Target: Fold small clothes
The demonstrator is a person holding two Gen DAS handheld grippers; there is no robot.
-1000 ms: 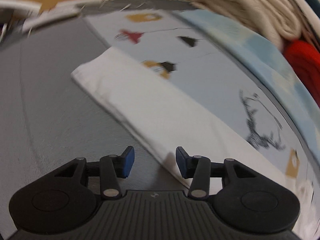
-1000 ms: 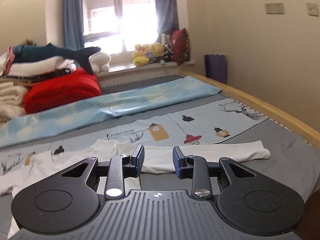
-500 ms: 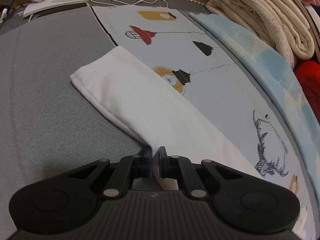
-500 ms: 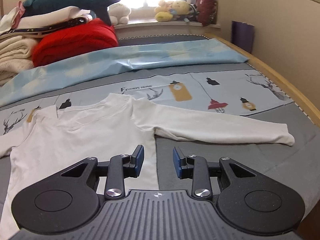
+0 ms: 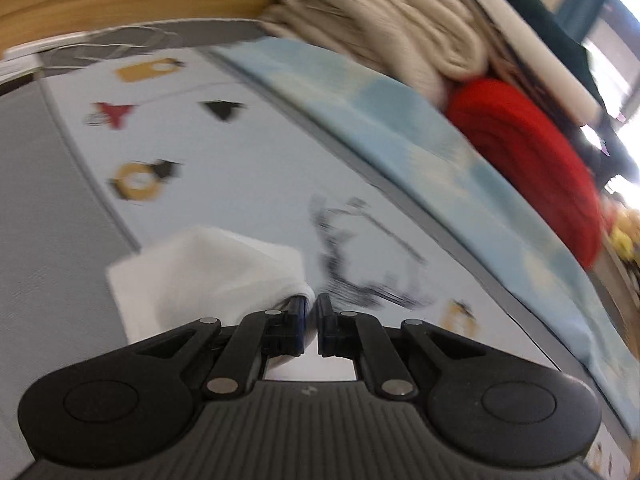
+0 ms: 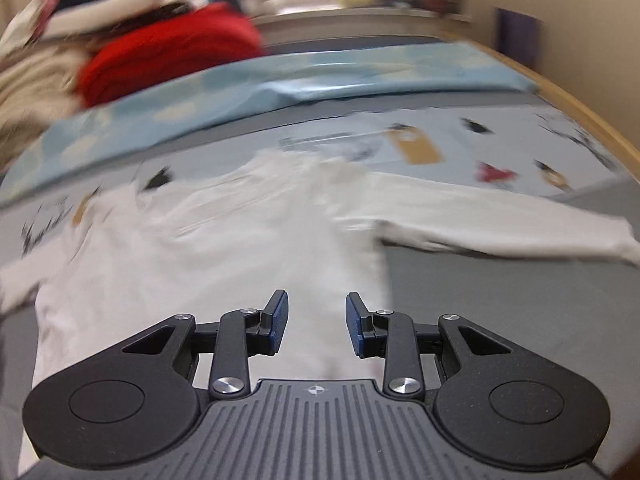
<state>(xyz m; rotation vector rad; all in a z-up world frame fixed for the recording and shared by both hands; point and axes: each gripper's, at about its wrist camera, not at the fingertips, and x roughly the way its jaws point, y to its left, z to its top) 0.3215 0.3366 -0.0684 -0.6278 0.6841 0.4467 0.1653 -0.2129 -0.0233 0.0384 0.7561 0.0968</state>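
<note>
A small white long-sleeved shirt lies spread flat on the bed, one sleeve stretched out to the right. My left gripper is shut on the shirt's other sleeve and holds it lifted and bunched above the printed sheet. My right gripper is open and empty, hovering over the lower body of the shirt near its right side seam. Both views are blurred by motion.
The bed has a grey cover and a pale printed sheet. A light blue blanket lies behind the shirt. Folded red and cream textiles are stacked at the back. A wooden bed edge runs along the right.
My left gripper shut on the sleeve and has lifted it, swinging right toward the shirt's body. My right gripper moved forward and down over the shirt, still open.
</note>
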